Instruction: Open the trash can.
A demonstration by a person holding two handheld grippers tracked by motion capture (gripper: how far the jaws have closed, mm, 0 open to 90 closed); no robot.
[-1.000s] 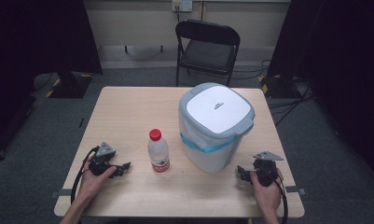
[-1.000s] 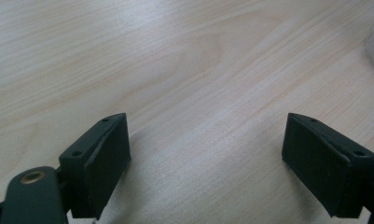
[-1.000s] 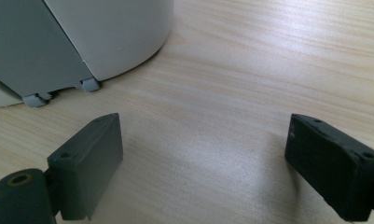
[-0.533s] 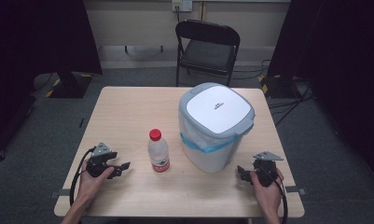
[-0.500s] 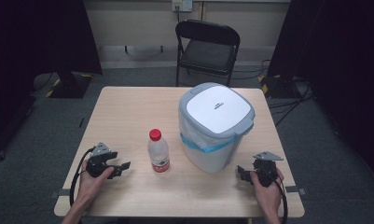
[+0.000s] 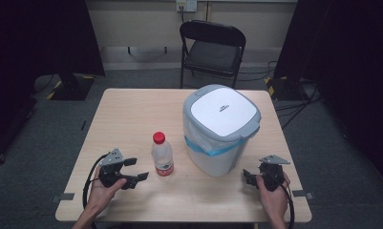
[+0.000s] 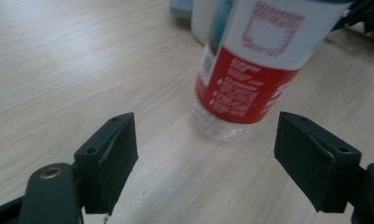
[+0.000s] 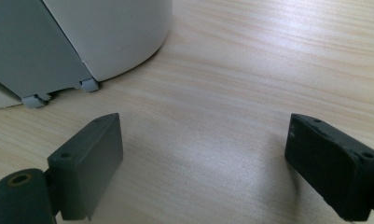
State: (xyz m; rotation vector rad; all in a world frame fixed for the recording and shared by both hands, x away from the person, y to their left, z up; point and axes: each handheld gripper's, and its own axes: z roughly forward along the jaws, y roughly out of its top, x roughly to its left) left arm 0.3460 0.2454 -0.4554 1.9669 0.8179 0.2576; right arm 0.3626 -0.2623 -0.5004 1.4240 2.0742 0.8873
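A clear plastic bottle (image 6: 162, 155) with a red cap and a red and white label stands upright on the wooden table (image 6: 132, 114), left of a white lidded bin (image 6: 220, 129) with a grey lid and a blue liner edge. My left gripper (image 6: 137, 170) rests on the table just left of the bottle, open, pointing at it. In the left gripper view the bottle (image 7: 250, 70) stands just beyond the spread jaws. My right gripper (image 6: 247, 174) lies open near the front right edge, beside the bin's base (image 8: 82, 42), with nothing between its jaws.
A black folding chair (image 6: 212, 47) stands beyond the table's far edge. Dark curtains hang at both sides, and cables lie on the grey floor at the right. Bare wood stretches across the table's left and far parts.
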